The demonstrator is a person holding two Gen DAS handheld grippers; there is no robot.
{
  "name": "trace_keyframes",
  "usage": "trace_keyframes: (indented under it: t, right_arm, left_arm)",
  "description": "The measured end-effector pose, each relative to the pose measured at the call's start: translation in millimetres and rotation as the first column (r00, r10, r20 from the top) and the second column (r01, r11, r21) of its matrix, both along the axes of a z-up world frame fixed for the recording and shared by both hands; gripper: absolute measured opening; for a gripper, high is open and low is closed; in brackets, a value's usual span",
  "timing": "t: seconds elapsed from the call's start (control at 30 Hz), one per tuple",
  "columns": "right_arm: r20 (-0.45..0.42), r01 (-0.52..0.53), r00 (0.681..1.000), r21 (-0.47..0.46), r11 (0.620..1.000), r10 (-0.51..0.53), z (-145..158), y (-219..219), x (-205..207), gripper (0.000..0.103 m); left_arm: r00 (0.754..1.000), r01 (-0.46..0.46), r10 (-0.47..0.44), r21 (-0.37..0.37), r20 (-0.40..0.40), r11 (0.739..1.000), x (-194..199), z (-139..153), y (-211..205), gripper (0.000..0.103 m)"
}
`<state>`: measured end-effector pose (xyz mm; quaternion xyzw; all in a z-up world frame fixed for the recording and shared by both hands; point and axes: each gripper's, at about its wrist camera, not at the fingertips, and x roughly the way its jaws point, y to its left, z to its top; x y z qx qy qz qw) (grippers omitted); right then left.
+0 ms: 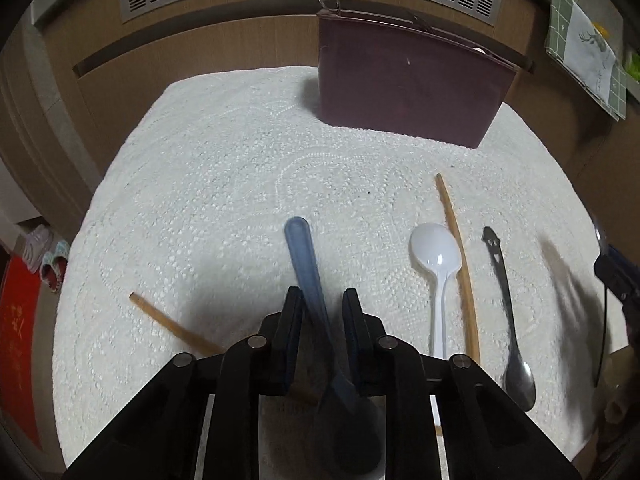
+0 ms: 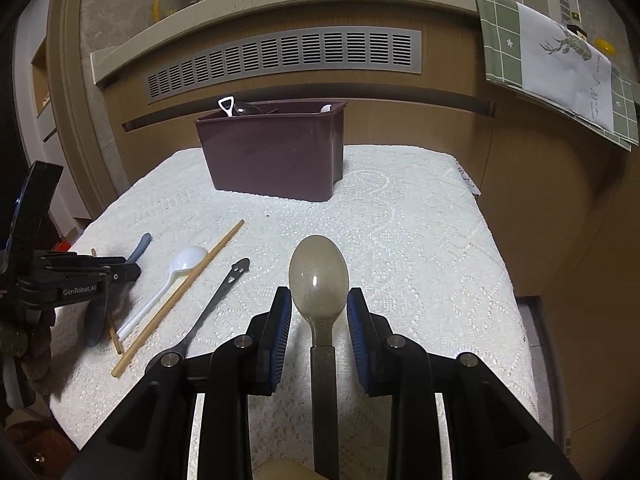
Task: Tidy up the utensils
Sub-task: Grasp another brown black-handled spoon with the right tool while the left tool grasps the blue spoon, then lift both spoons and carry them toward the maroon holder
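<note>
Between the left gripper jaws sits the blue spoon, handle poking forward past the tips, bowl back under the gripper body. The left pad looks right up against the handle, but there's a sliver of gap on the right side, so I'd call it not clamped yet, jaws around it rather than squeezing.

If I were doing this I'd finish the squeeze with the handle centred so it doesn't twist out, then lift straight up before swinging to the bin. There's a chopstick running under the left finger, so watch you don't drag it along.

Right gripper has a grey spoon lying along its middle, bowl forward between the tips. The blue pads stand clear of the bowl on both sides. The handle runs back under the body, so honestly I can't tell whether it's actually pinched back there or just resting.

Further out on the white cloth: white spoon, a second chopstick just beside it, then a dark metal spoon. The bin stands at the far edge, well apart from everything, with a few utensils already in it.
</note>
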<state>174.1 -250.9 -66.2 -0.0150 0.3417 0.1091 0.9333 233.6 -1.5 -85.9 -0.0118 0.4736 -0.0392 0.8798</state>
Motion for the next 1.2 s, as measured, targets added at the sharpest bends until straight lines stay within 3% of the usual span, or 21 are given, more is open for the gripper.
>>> trace_keyframes:
  t: [0.2,0.37,0.57,1.07,1.1,1.2]
  right_arm:
    - [-0.007,-0.001,1.0,0.006,1.0,0.001,-2.5,1.0,-1.2,0.026]
    - [0.022,-0.008,1.0,0.032,0.999,0.007,9.6,-4.2,-8.9,0.026]
    - [0.066,-0.046,0.997,0.086,0.995,0.04,30.0,-1.7,-19.4,0.026]
    - [0.128,-0.071,0.99,0.046,0.996,0.064,54.9,10.4,-38.1,0.025]
    - [0.133,-0.074,0.989,0.046,0.996,0.067,56.4,10.7,-39.1,0.002]
    - [0.139,-0.086,0.987,0.046,0.995,0.079,60.6,12.1,-42.1,0.002]
  left_arm:
    - [0.999,0.043,-0.043,-0.08,-0.003,0.996,6.2,9.6,1.0,0.011]
    - [0.991,0.071,-0.052,-0.159,0.122,0.985,-31.3,48.1,1.6,0.011]
    - [0.963,0.106,-0.05,-0.198,0.266,0.975,-67.6,80.3,3.8,0.011]
    - [0.937,0.128,-0.049,-0.21,0.345,0.969,-95.2,101.8,12.2,0.011]
    - [0.935,0.13,-0.05,-0.209,0.35,0.969,-98.0,103.3,12.1,0.011]
    - [0.931,0.134,-0.051,-0.207,0.362,0.969,-102.1,107.1,12.9,0.011]
